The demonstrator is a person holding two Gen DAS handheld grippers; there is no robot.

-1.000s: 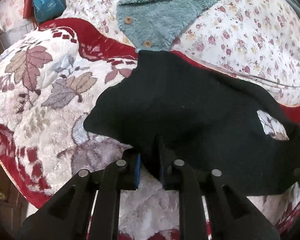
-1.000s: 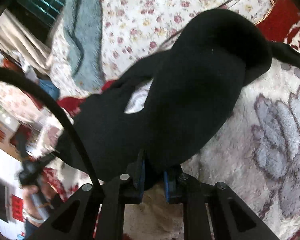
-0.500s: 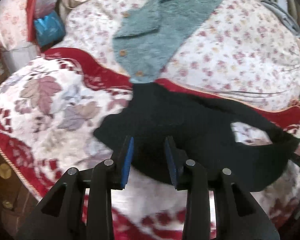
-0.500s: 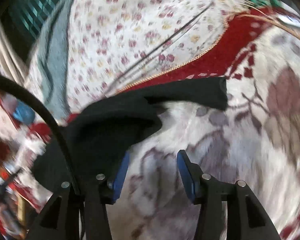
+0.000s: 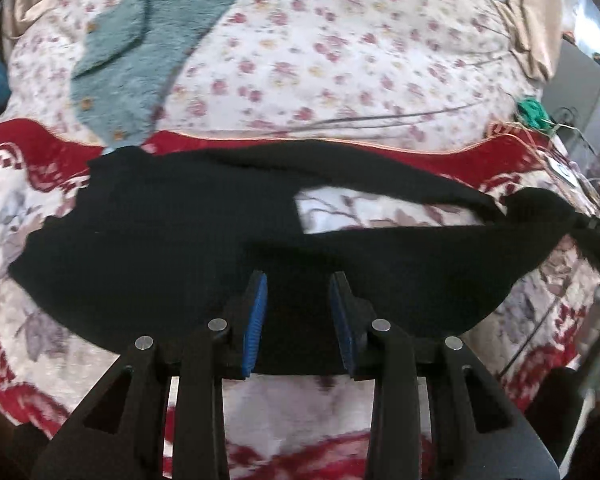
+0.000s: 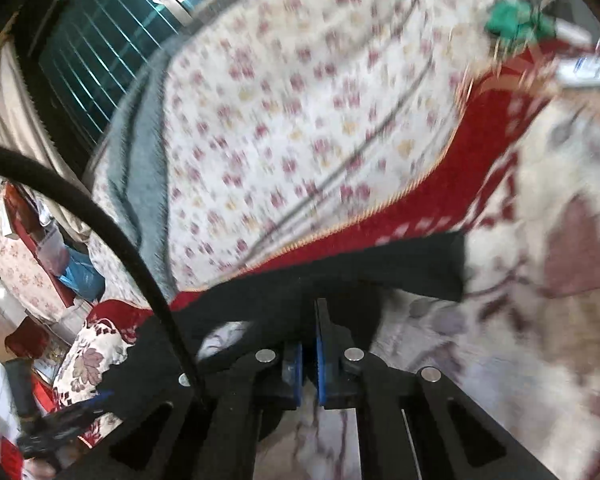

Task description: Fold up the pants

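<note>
Left gripper: jaws part from their pinch on the black pants, now open above the cloth.
Right gripper: lets go, opens wide, then its jaws close again; pads together, nothing clearly between them.
Pants: no longer bunched; spread wide across the red-bordered blanket, legs apart.

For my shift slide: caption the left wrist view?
Open left tool above black pants spread on the red-bordered blanket.

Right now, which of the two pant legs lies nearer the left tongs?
The lower, wider leg of the black pants, just beyond the left tongs; the thinner leg runs farther off along the blanket's red border.
</note>
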